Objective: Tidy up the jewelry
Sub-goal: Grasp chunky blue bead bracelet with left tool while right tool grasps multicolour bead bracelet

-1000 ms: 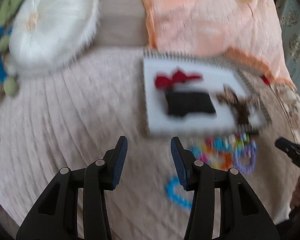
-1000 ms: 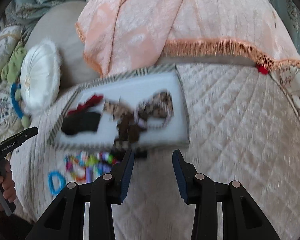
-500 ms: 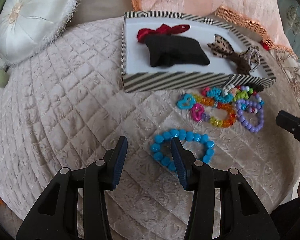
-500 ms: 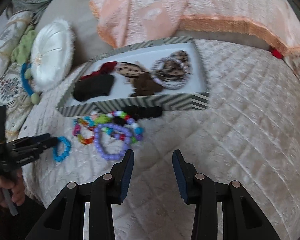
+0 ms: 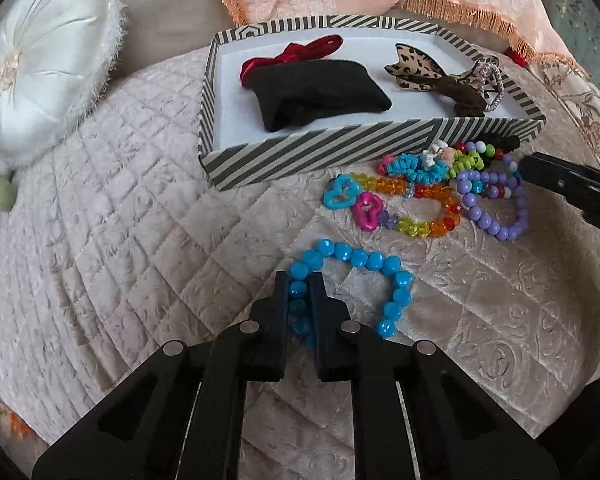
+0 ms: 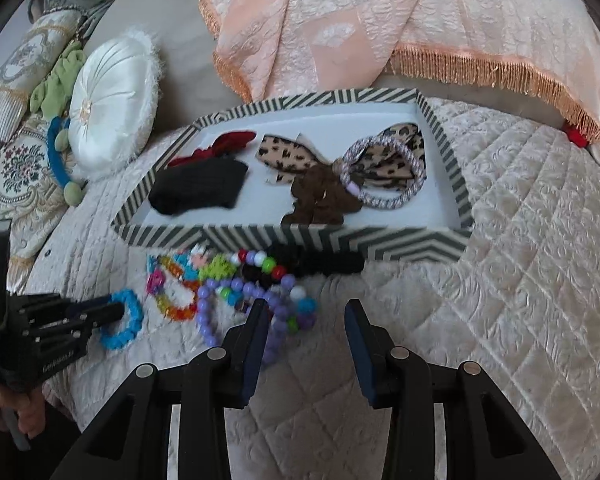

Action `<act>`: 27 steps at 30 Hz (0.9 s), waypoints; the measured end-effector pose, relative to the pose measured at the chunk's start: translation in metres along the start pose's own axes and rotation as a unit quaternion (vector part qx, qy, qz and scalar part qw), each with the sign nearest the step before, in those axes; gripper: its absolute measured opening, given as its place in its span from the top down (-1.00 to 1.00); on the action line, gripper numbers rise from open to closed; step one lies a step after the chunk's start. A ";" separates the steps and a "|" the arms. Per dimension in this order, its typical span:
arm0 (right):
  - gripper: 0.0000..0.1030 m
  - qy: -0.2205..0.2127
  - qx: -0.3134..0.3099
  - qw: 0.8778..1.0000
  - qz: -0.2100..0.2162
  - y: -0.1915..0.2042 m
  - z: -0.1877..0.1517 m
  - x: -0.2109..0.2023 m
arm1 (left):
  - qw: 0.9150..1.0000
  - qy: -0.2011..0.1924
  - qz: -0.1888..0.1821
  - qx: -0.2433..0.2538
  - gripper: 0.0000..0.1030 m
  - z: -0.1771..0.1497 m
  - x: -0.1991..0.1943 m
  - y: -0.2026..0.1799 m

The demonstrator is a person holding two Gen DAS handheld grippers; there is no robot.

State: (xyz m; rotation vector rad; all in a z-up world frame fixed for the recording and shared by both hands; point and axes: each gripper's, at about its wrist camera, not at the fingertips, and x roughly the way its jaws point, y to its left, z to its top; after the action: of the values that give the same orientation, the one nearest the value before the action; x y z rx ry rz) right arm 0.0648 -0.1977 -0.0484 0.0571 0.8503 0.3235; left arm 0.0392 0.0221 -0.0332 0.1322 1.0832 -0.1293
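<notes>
quilted beige bedspread (image 5: 140,216) under striped box (image 5: 340,148), blue bead bracelet (image 5: 364,260), heaped bracelets (image 5: 432,184), white cushion (image 5: 48,56)

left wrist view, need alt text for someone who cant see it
The left gripper is shut on a blue bead bracelet lying on a quilted cream cover. Beyond it, more colourful bracelets lie heaped before a striped tray.
</notes>
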 end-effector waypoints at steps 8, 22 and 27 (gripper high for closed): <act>0.63 0.018 -0.026 0.999 0.000 0.010 0.004 0.027 | 0.998 -0.026 -0.033 -0.035 0.84 0.011 -0.012 0.011; 0.84 -0.044 -0.039 0.998 0.026 0.024 0.003 -0.046 | 0.994 -0.055 -0.063 -0.067 0.84 0.017 -0.029 0.018; 0.84 -0.054 -0.034 0.997 0.037 0.024 0.003 -0.061 | 0.993 -0.064 -0.065 -0.073 0.84 0.017 -0.034 0.020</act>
State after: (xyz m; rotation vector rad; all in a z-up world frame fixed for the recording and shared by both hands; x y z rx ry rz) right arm 0.0234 -0.1930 0.0021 0.0425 0.7310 0.4153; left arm 0.0423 0.0399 0.0054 -0.0777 0.9692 -0.1734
